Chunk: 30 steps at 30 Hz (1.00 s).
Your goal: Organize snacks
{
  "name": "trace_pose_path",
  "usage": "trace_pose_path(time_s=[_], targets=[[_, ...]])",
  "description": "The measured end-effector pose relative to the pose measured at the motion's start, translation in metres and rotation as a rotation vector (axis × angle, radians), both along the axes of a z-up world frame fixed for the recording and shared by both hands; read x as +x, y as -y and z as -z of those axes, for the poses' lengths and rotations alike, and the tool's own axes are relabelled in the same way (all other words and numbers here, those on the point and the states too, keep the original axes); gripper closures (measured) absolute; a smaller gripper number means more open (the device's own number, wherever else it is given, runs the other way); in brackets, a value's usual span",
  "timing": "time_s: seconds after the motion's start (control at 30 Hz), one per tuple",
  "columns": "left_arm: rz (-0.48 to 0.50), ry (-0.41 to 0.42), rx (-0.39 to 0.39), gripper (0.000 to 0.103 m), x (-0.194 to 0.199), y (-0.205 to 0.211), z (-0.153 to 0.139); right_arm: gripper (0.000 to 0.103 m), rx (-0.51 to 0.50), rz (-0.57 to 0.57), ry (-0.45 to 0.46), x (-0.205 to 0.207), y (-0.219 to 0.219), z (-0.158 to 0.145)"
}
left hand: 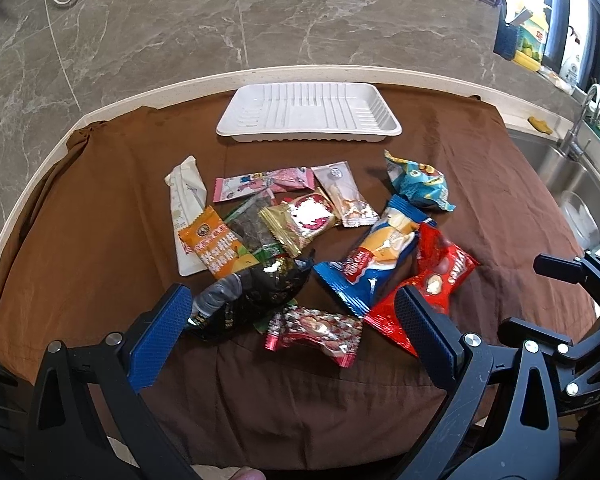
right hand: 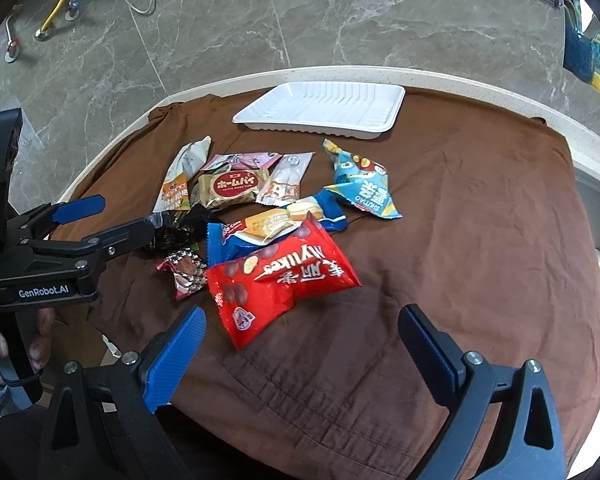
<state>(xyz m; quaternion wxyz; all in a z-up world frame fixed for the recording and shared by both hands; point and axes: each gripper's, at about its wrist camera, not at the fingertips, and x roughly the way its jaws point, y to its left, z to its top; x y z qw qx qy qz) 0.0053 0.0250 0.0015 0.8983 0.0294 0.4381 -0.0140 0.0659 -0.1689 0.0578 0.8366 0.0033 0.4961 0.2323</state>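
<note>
The snacks lie in a loose heap on the brown cloth [left hand: 100, 240] that covers the counter, and the white tray [left hand: 308, 114] waits empty near the far edge, presumably so the packets can be carried across and laid in it. The left gripper [left hand: 292, 320] hovers low over the near side of the heap with its blue fingers spread wide, straddling the black packet [left hand: 256, 296] and the small checkered sweet [left hand: 316, 330], gripping nothing. The right gripper [right hand: 302, 344] also stands open and empty, poised just short of the red Mylikes bag [right hand: 280, 280], which sits nearest the front edge. By the look of it, sorting has not begun; the light blue bag [right hand: 360, 184] lies a little apart toward the sink [left hand: 572, 184] side
</note>
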Motion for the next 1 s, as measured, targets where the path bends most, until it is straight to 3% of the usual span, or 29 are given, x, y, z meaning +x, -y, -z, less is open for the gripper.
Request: trace_pose_path(time_s=[0.43, 0.63, 0.73, 0.8, 1.0], targets=[[-0.084, -0.03, -0.021, 0.0, 0.029, -0.059, 0.005, 0.004, 0.127, 0.05, -0.164, 0.023, -0.012, 0.021], [-0.108, -0.036, -0.029, 0.0, 0.043, -0.087, 0.007, 0.004, 0.285, 0.17, -0.31, 0.039, -0.004, 0.041], [-0.112, -0.044, -0.029, 0.0, 0.051, -0.101, 0.01, 0.009, 0.356, 0.227, -0.397, 0.047, -0.003, 0.054], [-0.118, -0.051, -0.031, 0.0, 0.059, -0.11, 0.012, 0.019, 0.383, 0.261, -0.437, 0.05, -0.005, 0.062], [-0.138, -0.058, -0.046, 0.0, 0.089, -0.138, 0.015, 0.026, 0.382, 0.291, -0.478, 0.056, -0.016, 0.072]])
